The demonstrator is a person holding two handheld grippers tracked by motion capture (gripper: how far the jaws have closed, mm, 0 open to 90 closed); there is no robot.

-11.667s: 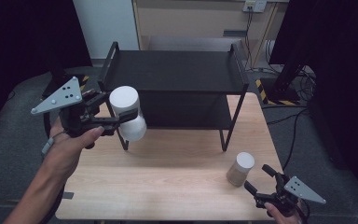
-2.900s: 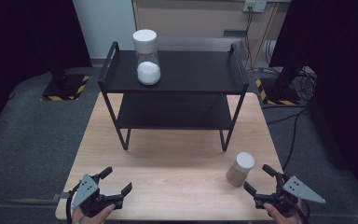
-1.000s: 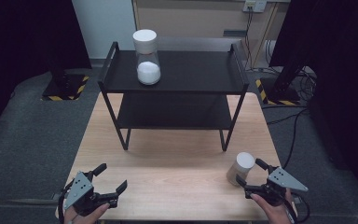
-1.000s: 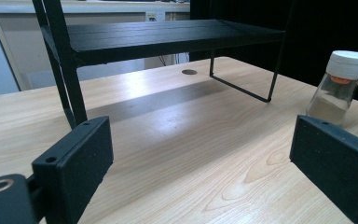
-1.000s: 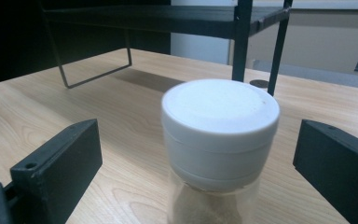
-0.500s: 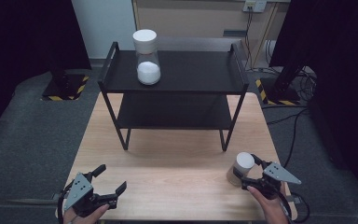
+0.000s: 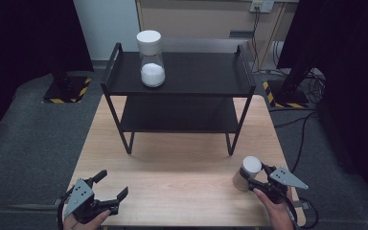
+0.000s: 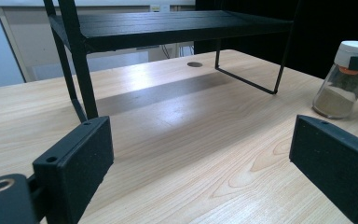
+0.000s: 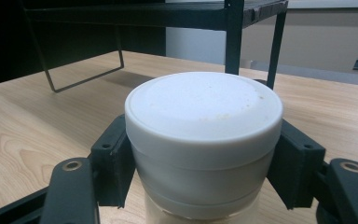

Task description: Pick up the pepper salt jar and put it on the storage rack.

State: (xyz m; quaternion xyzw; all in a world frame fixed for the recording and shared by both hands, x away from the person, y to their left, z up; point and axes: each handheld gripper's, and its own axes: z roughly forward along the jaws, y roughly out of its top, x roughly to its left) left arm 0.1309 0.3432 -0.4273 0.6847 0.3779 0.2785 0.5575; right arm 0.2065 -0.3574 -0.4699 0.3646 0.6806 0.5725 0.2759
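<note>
A small jar (image 7: 247, 171) with a white lid and tan powder stands on the wooden table near its front right corner. My right gripper (image 7: 255, 179) has its jaws pressed against both sides of the lid. The right gripper view has the lid (image 9: 203, 107) close up between the two black pads (image 9: 114, 158). At the table's front left, my left gripper (image 7: 113, 184) is held open with nothing between its jaws. The left gripper view also catches the small jar (image 8: 342, 79) far off to the right.
A black two-tier rack (image 7: 196, 72) stands across the back half of the table (image 7: 182, 167). On the left of its top shelf stands a tall clear jar (image 7: 151, 60) with a white lid and white powder. Cables lie on the floor at the right.
My right gripper has moved forward and left onto the small jar and closed on its lid. The left gripper has stayed at the front left.
</note>
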